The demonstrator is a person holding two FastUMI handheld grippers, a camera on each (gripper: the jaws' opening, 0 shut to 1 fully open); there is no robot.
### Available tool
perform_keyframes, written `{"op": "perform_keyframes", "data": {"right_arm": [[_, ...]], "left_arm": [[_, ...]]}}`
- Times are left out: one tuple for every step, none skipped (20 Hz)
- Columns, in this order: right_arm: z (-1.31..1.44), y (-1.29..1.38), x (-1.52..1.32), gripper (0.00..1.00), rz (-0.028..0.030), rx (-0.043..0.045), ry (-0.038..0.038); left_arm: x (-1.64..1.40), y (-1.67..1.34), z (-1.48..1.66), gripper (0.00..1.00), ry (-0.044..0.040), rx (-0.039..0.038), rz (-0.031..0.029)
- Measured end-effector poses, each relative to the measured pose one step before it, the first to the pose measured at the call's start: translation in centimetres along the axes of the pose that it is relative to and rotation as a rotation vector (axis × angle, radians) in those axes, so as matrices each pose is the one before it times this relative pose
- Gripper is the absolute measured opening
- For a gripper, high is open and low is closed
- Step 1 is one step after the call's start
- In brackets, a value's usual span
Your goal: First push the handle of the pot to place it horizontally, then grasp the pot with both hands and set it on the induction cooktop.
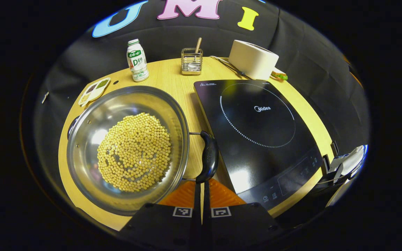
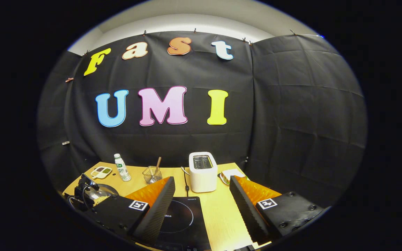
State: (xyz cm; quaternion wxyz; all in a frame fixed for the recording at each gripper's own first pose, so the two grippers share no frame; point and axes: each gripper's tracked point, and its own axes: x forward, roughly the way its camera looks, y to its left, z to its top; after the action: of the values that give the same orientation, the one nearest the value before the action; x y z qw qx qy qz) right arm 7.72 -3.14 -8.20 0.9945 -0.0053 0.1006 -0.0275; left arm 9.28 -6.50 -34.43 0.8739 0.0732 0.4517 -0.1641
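A steel pot (image 1: 92, 118) with soybeans (image 1: 134, 157) in it sits on the left of the wooden table (image 1: 173, 80). Its black side handle (image 1: 208, 157) faces the induction cooktop (image 1: 257, 129), and a second handle (image 1: 72, 127) shows at the far left rim. My left gripper (image 1: 202, 184) is shut, with nothing between its fingers and its tips at the near end of the black handle. My right gripper (image 2: 201, 179) hangs open above the table's front, over the cooktop (image 2: 181, 219). Farther left in the right gripper view, the left gripper (image 2: 86, 193) hovers by the pot (image 2: 105, 191).
At the table's back stand a small bottle (image 1: 137, 61), a wire holder with a spoon (image 1: 191, 61), a white toaster (image 1: 253, 59) and a divided dish (image 1: 94, 90). A small plate (image 2: 231, 174) lies right of the toaster (image 2: 202, 170).
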Motion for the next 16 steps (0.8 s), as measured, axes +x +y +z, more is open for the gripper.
{"op": "perform_keyframes", "data": {"right_arm": [[0.031,-0.251,-0.009,0.98,-0.00491,-0.00025,-0.00065],[-0.046,-0.223,-0.001,0.98,-0.00376,0.00035,-0.00038],[0.024,-0.166,-0.055,0.98,-0.00305,0.00063,0.00023],[0.005,-0.231,-0.07,0.98,-0.0032,0.00042,-0.00052],[0.074,-0.173,-0.099,0.98,-0.00315,0.00002,-0.00183],[0.044,-0.172,-0.041,0.98,-0.00295,-0.00032,-0.00129],[0.072,-0.135,-0.013,0.98,-0.00229,-0.00056,-0.00054],[-0.029,-0.13,-0.14,0.98,-0.00167,-0.00094,0.00032],[0.06,-0.072,-0.093,0.98,-0.00114,-0.00149,0.00067],[-0.088,-0.035,-0.037,0.98,-0.00136,-0.00187,0.00104],[0.027,-0.124,-0.063,0.98,-0.00046,-0.0017,0.00055],[0.022,0.042,-0.104,0.98,0.00022,-0.00185,0.0008],[-0.059,-0.077,-0.039,0.98,0.00019,-0.0022,0.00068],[-0.042,-0.031,-0.103,0.98,0.00012,-0.0029,0.00136],[-0.019,0.009,-0.086,0.98,0.00003,-0.00336,0.0008],[-0.005,-0.009,-0.025,0.98,0.00071,-0.002,-0.00024]], "left_arm": [[0.27,0.029,0.373,0.05,-0.00135,0.00585,0.00122],[0.157,-0.067,0.431,0.05,-0.00251,0.00323,0.00038],[0.183,-0.053,0.283,0.05,-0.00259,0.00138,-0.00101],[0.176,-0.031,0.321,0.05,-0.00367,-0.00078,-0.00078],[0.193,-0.021,0.381,0.05,-0.00422,-0.00313,0.00029],[0.165,-0.005,0.419,0.05,-0.00367,-0.0042,0.00017],[0.169,0.023,0.323,0.05,-0.00482,-0.00573,0.00077],[0.155,0.025,0.434,0.05,-0.00556,-0.00741,0.00064],[0.253,0.0,0.462,0.07,-0.00674,-0.00846,0.00052],[0.22,0.038,0.42,0.05,-0.00553,-0.00921,-0.00019],[0.159,0.068,0.459,0.05,-0.00633,-0.00884,-0.00106],[0.153,0.054,0.453,0.05,-0.00645,-0.00798,-0.0008],[0.103,0.051,0.332,0.05,-0.00516,-0.00715,-0.00104],[0.11,0.053,0.347,0.05,-0.00438,-0.00513,-0.00105],[0.093,0.079,0.313,0.05,-0.00407,-0.00166,-0.00088],[0.079,0.056,0.333,0.05,-0.00431,0.00045,-0.00035]]}}
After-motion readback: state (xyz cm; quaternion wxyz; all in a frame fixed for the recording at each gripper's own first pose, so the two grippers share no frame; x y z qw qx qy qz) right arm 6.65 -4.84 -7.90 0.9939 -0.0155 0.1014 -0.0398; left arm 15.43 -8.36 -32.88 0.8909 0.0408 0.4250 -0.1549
